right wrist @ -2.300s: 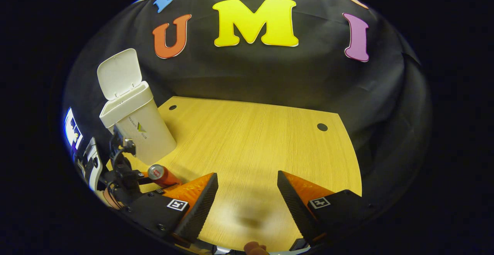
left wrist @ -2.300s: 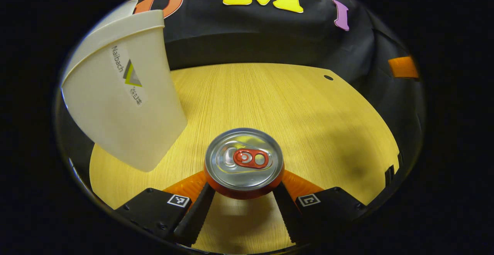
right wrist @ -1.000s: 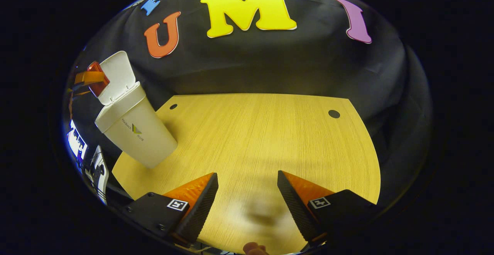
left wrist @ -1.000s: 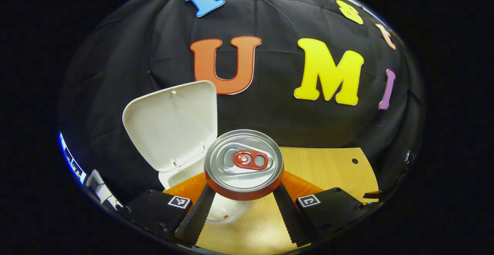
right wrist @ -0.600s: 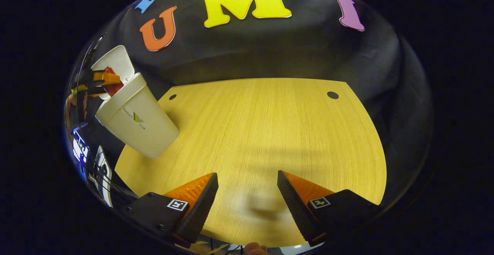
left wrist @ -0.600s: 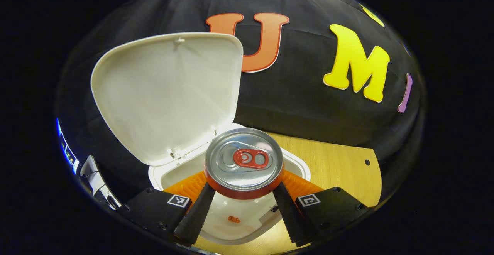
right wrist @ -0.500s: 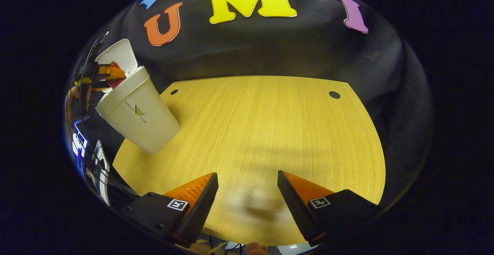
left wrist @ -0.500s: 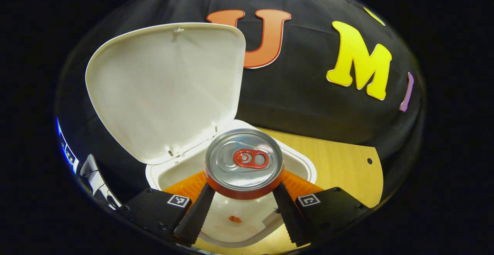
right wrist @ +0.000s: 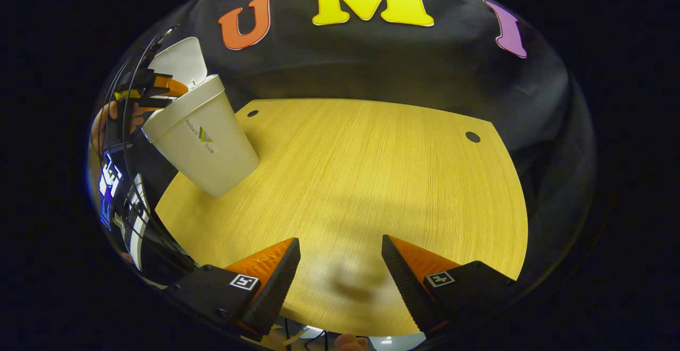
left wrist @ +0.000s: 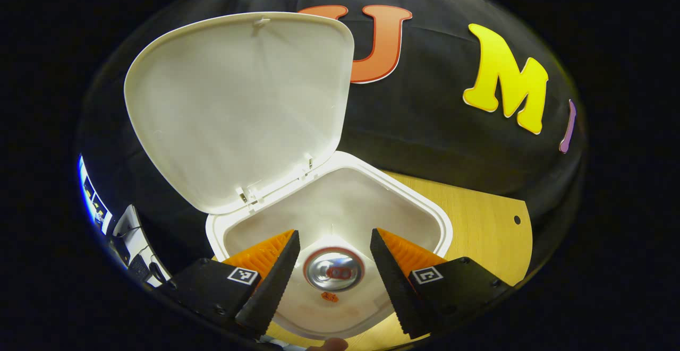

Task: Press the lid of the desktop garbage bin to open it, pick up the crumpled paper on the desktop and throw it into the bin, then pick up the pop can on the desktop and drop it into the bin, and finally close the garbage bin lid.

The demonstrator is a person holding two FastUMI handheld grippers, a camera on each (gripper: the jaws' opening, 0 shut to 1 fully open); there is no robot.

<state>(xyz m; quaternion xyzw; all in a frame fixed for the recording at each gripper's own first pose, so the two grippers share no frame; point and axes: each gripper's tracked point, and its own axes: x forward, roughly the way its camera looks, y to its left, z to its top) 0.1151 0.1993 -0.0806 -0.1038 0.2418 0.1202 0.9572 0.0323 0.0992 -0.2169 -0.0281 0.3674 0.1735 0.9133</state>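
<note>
With the pop can (left wrist: 333, 270) lying down inside the garbage bin (left wrist: 435, 222), you are holding the left gripper (left wrist: 333, 258) released above it, so withdraw clear before pushing the raised lid (left wrist: 239, 106) shut.

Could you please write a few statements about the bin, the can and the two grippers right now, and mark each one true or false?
1. The pop can lies inside the garbage bin. True.
2. The bin's lid is closed. False: it stands open.
3. The left hand-held gripper is clamped on the can. False: it is open above the bin.
4. The right hand-held gripper is open over the wooden table. True.
</note>
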